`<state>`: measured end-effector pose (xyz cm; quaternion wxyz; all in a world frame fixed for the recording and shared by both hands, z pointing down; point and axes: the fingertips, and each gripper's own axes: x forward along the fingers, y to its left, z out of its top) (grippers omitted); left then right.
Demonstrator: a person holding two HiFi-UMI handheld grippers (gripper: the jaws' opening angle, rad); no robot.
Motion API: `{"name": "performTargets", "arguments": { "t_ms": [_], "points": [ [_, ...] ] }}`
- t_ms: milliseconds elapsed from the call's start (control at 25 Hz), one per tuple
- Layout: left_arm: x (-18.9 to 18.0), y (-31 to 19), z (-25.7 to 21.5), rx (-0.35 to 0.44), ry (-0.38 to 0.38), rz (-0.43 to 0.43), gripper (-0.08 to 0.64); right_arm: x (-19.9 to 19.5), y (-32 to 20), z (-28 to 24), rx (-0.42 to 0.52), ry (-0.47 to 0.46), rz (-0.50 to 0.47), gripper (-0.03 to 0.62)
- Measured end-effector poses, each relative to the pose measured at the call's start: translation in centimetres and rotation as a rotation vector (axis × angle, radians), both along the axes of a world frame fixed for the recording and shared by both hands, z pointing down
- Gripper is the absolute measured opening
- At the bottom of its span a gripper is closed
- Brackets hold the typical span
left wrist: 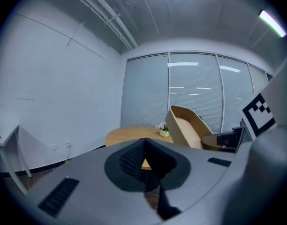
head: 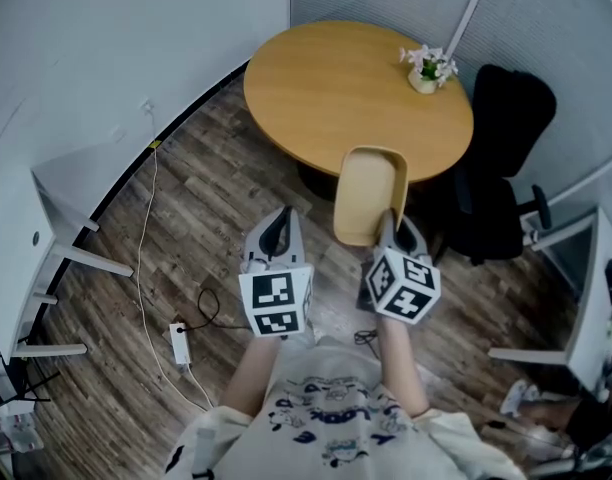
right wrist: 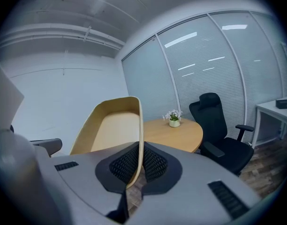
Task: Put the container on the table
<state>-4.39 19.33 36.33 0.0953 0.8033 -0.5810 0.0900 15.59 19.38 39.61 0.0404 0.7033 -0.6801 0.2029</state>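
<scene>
A tan oblong container (head: 368, 194) hangs in the air over the near edge of the round wooden table (head: 326, 88). My right gripper (head: 394, 227) is shut on the container's near rim; in the right gripper view that rim (right wrist: 139, 139) runs between the two pads. The container (left wrist: 185, 127) also shows tilted at the right of the left gripper view. My left gripper (head: 277, 236) is shut with nothing in it, left of the container and short of the table.
A small white pot of flowers (head: 427, 69) stands at the table's far right. A black office chair (head: 496, 158) sits right of the table. White desks (head: 46, 238) flank both sides. A power strip (head: 180, 343) and cables lie on the wood floor.
</scene>
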Motion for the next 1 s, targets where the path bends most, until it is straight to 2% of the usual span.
{"name": "performTargets", "arguments": {
  "t_ms": [480,1000],
  "points": [
    [0.7,-3.9,1.6,-0.037,-0.002,-0.007,0.005,0.1,-4.2,2.1,-0.044,-0.016,-0.019,0.008],
    [-0.5,-15.5,0.9,-0.017,0.011,0.043,0.003,-1.5,-15.2,1.9,-0.037,-0.018,0.015,0.008]
  ]
}}
